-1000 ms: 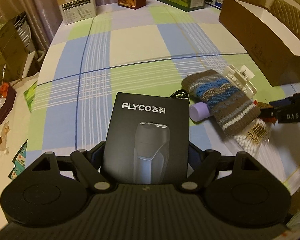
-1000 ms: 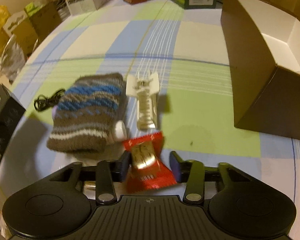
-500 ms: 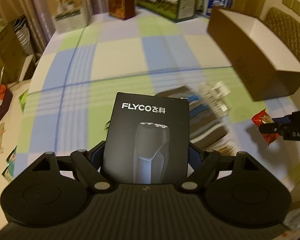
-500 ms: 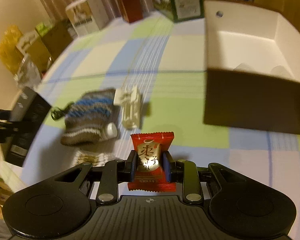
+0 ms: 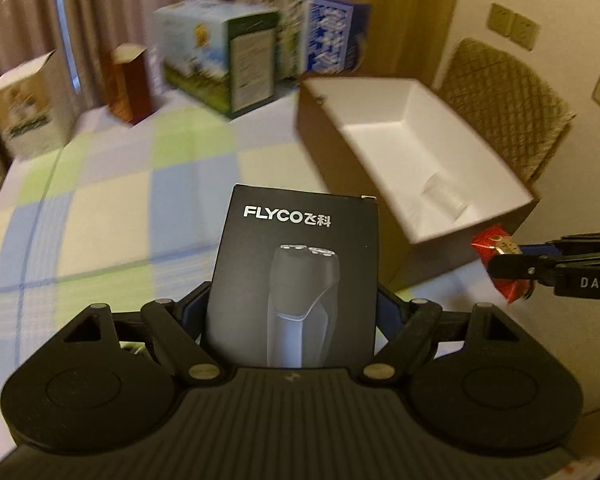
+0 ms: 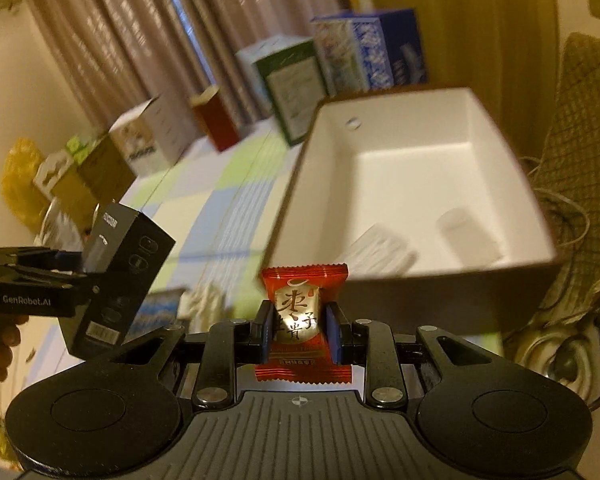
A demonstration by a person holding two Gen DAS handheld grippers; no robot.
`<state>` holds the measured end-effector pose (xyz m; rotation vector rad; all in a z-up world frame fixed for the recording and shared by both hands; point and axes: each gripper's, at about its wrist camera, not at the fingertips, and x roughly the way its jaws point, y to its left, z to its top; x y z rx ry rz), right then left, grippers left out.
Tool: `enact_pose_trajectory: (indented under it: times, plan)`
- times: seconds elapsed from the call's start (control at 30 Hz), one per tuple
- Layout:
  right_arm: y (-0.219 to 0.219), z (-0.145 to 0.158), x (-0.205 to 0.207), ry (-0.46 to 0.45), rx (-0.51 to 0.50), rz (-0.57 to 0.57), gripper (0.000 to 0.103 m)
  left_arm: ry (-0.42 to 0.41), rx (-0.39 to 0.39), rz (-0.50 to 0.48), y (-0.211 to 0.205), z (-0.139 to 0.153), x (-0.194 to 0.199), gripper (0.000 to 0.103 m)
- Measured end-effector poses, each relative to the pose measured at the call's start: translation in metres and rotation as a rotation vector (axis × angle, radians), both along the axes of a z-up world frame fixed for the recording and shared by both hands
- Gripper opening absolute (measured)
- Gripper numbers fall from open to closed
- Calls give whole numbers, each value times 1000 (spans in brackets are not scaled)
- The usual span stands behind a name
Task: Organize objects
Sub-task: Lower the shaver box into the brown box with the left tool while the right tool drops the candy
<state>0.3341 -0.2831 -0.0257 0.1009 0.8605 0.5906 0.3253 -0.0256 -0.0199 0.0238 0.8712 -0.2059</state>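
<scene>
My left gripper (image 5: 294, 312) is shut on a black FLYCO shaver box (image 5: 296, 272) and holds it upright above the checked tablecloth, near the open brown cardboard box with a white inside (image 5: 400, 148). My right gripper (image 6: 300, 332) is shut on a red candy packet (image 6: 302, 312), raised in front of the near wall of the cardboard box (image 6: 412, 184). The shaver box (image 6: 116, 276) and the left gripper (image 6: 40, 284) show at the left of the right wrist view. The candy packet (image 5: 496, 256) and right gripper (image 5: 512, 268) show at the right of the left wrist view.
Two pale items lie inside the cardboard box: a small cylinder (image 6: 464, 228) and a flat packet (image 6: 376, 256). Several cartons (image 5: 220, 60) stand along the table's far edge. A quilted chair (image 5: 500, 100) is behind the box. A knit pouch and white clip (image 6: 204, 304) lie below.
Both grippers have risen and moved toward the cardboard box with their loads. The box's inside now shows in both views. The knit pouch has dropped out of the left wrist view.
</scene>
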Motion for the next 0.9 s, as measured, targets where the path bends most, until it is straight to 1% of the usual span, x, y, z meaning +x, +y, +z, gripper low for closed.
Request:
enact_pose_trajectory:
  times: [0.13, 0.23, 0.43, 0.67, 0.9]
  plan:
    - [-21, 10, 28, -20, 22, -42, 24, -35, -6, -32, -35, 9, 25, 78]
    - [-34, 14, 53, -27, 41, -74, 24, -54, -25, -52, -59, 15, 49, 78]
    - [-49, 13, 104, -21, 43, -102, 24, -80, -25, -66, -103, 21, 93, 78]
    - [-56, -2, 160, 12, 22, -114, 24, -49, 10, -57, -144, 8, 153, 78]
    - [-49, -21, 201, 32, -46, -95, 24, 12, 33, -37, -161, -16, 210, 78]
